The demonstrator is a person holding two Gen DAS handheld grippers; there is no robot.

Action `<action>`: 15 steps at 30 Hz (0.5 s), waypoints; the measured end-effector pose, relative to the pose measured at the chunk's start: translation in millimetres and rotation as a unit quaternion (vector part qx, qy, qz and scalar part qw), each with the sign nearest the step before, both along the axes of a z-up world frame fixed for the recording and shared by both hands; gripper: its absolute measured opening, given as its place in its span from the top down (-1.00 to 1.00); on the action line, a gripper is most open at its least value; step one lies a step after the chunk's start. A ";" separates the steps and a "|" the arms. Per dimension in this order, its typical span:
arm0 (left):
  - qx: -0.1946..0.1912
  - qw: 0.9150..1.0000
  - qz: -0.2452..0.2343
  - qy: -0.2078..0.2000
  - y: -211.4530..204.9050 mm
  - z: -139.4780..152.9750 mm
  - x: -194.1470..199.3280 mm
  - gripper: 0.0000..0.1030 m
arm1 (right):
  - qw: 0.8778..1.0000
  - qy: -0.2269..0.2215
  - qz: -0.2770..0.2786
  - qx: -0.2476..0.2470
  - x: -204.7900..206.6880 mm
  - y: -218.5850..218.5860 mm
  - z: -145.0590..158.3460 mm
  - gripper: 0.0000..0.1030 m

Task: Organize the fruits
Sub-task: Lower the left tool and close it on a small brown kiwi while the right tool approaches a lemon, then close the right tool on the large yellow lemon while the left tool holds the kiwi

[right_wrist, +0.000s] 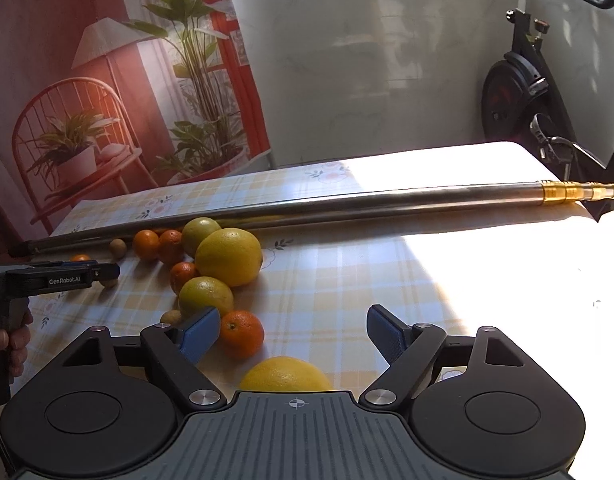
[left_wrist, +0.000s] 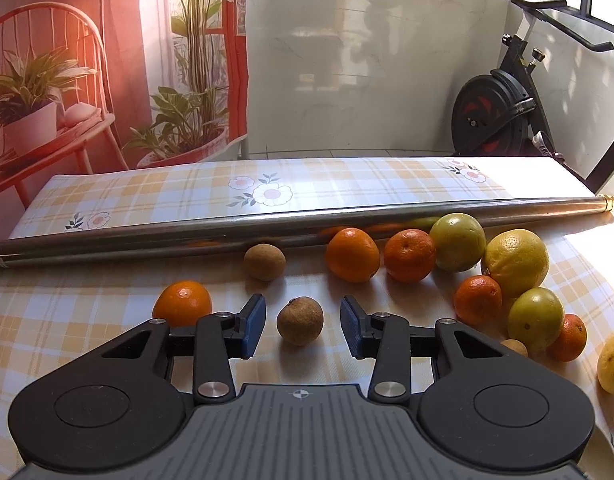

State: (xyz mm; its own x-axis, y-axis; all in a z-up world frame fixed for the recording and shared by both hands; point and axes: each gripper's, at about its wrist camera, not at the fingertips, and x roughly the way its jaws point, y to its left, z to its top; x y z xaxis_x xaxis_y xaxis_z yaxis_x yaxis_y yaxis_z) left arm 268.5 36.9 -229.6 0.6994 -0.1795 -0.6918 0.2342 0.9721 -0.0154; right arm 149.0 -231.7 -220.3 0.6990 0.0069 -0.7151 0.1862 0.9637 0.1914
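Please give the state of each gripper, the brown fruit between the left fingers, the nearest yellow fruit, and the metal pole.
Left gripper: open, around the brown fruit, not gripping.
Brown fruit: loose on the table.
Right gripper: open, empty.
Yellow fruit: on the table, partly hidden under the right gripper.
Pole: lying flat behind the fruits.

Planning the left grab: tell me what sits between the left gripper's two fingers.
One small brown fruit sits on the tablecloth between the open left gripper's fingers, touching neither, in the left wrist view.
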 end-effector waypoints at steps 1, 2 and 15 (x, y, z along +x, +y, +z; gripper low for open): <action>0.000 1.000 -0.001 0.002 -0.2 -1.3 1.8 0.17 | 1.000 0.001 -0.001 0.000 0.1 -0.5 -1.0 -0.52; 0.001 1.000 -0.003 0.007 -1.0 -3.4 4.0 0.20 | 1.000 0.003 -0.002 0.001 0.2 -0.7 -1.8 -0.52; -0.001 1.000 -0.002 0.010 -0.7 -3.7 0.8 0.46 | 1.000 0.004 -0.020 0.004 -5.3 -10.6 -4.4 -0.52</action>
